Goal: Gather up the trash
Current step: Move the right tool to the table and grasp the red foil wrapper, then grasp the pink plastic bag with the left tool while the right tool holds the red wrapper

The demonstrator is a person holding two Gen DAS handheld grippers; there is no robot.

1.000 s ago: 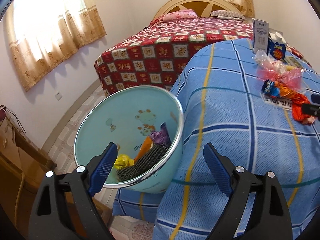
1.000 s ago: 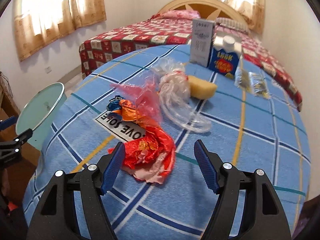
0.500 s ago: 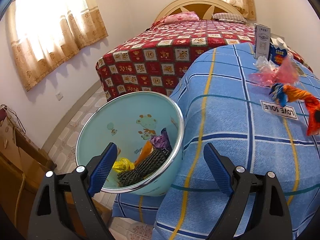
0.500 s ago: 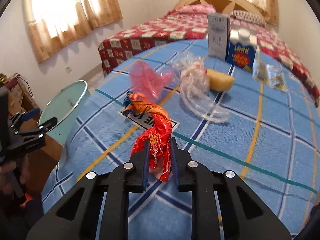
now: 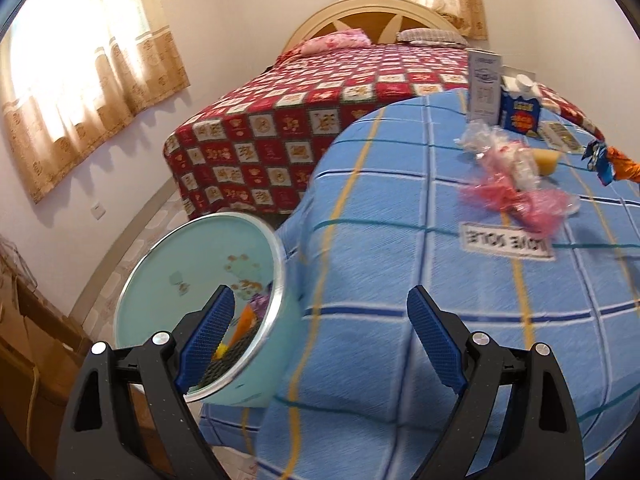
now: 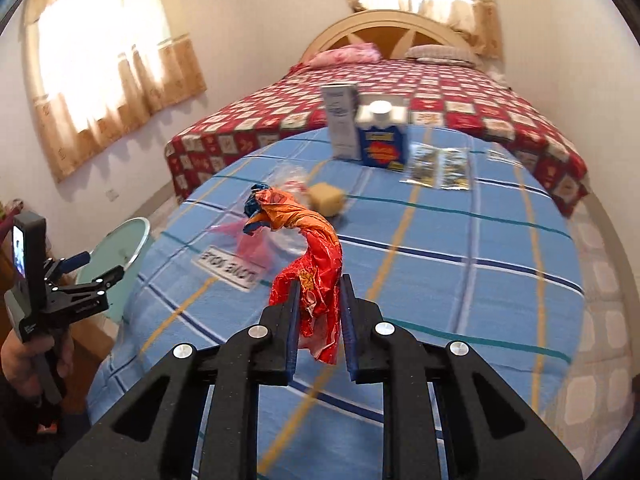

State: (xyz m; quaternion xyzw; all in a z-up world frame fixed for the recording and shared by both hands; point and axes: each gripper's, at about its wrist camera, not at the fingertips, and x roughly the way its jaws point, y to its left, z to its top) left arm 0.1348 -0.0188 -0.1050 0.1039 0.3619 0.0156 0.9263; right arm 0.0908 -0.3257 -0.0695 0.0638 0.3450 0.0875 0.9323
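The right gripper points down at a slant over the blue checked tablecloth. Its jaws, having just closed, are narrow and pinch the lower end of a crumpled red and orange foil wrapper. The wrapper hangs lifted off the cloth, its long axis rising away from the pads and bending left to a blue tip. The left gripper, held in a hand, tilts down beside the pale green round bin, jaws wide with nothing between them.
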